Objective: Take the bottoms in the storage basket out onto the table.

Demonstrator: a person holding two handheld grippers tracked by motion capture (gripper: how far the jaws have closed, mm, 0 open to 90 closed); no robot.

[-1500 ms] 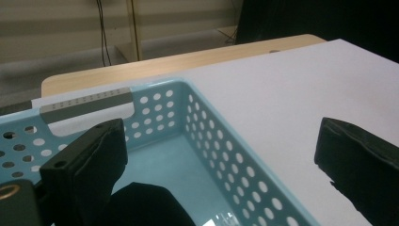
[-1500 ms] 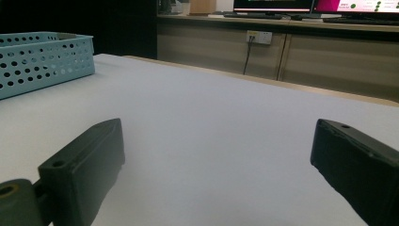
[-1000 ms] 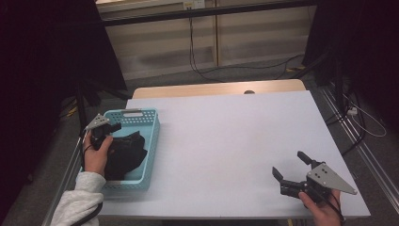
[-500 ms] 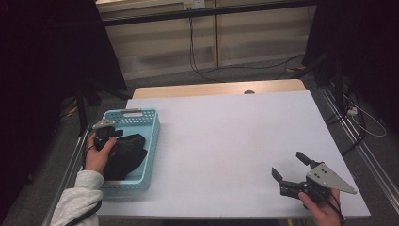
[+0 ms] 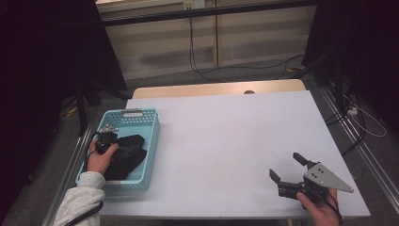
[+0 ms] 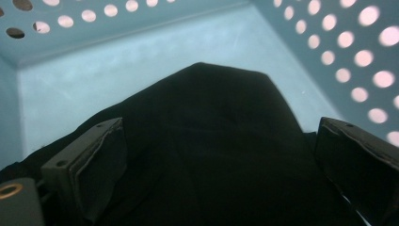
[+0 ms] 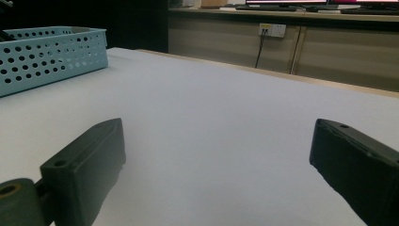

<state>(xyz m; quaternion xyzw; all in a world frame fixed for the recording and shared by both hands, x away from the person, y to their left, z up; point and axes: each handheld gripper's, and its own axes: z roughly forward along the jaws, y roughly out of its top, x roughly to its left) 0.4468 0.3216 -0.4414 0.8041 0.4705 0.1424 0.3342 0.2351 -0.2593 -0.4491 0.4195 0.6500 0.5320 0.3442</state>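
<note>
A light blue perforated basket (image 5: 149,141) stands at the table's left edge with a black cloth (image 5: 129,153) bunched inside it. My left gripper (image 5: 107,140) reaches down into the basket over the cloth. In the left gripper view its jaws stand wide apart, open, on either side of the black cloth (image 6: 211,141), with the basket wall (image 6: 357,52) beyond. My right gripper (image 5: 287,170) rests low over the table's near right corner, open, nothing between its jaws. In the right gripper view the basket (image 7: 47,56) sits far off at the left.
The white table top (image 5: 235,136) stretches broad between the basket and the right gripper. A wooden strip (image 5: 211,89) runs along its far edge. Cables (image 5: 197,56) hang over the floor behind. Dark stands flank both sides.
My left gripper has sunk lower into the basket toward the black cloth. The right gripper has stayed where it was.
</note>
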